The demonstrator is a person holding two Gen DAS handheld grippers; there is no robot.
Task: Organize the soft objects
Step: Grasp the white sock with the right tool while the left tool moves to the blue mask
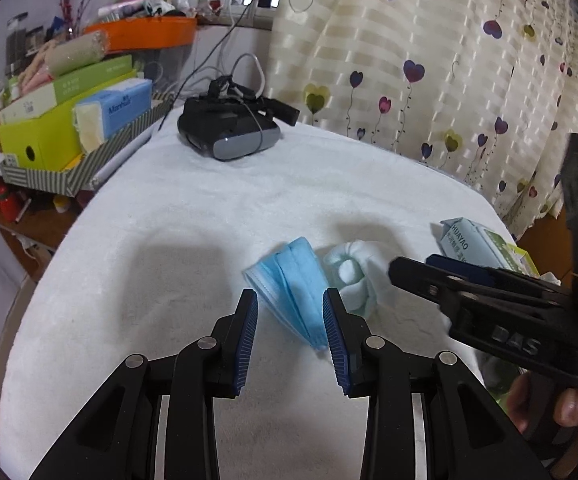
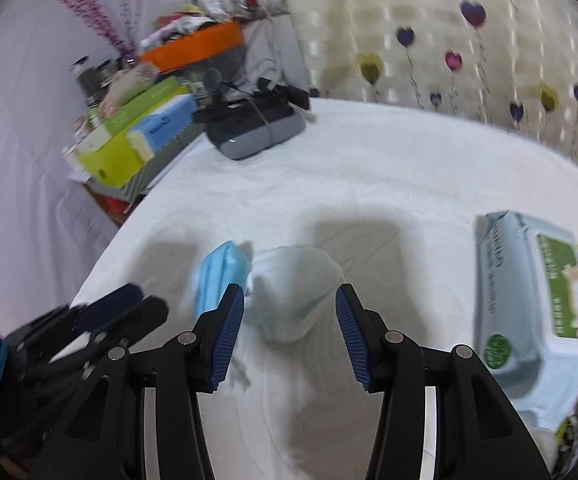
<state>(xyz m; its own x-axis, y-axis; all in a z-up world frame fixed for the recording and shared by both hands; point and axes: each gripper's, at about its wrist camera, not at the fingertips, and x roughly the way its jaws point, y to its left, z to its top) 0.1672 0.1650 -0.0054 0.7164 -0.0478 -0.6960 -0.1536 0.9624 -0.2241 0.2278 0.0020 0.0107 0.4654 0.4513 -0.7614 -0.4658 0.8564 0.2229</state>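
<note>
1. The table cover [image 1: 193, 216] is white cloth, soft and matt, with a fine nap.
2. The mask [image 1: 289, 284] on it is pale blue pleated fabric, matt.
3. The rolled cloth [image 2: 293, 292] beside the mask looks soft and fleecy.
4. The wipes pack [image 2: 529, 292] is smooth plastic film, slightly glossy.
5. The left gripper [image 1: 290, 312] is matt black plastic with ribbed blue pads [image 1: 249, 344] and shiny metal pins.

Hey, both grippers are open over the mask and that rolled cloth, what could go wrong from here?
1. The blue face mask touches the pale rolled cloth; a grab at either may drag both.
2. The left hand-held gripper and right hand-held gripper are close together and might collide.
3. The right wrist view is blurred, so aim at the cloth may be off.
</note>
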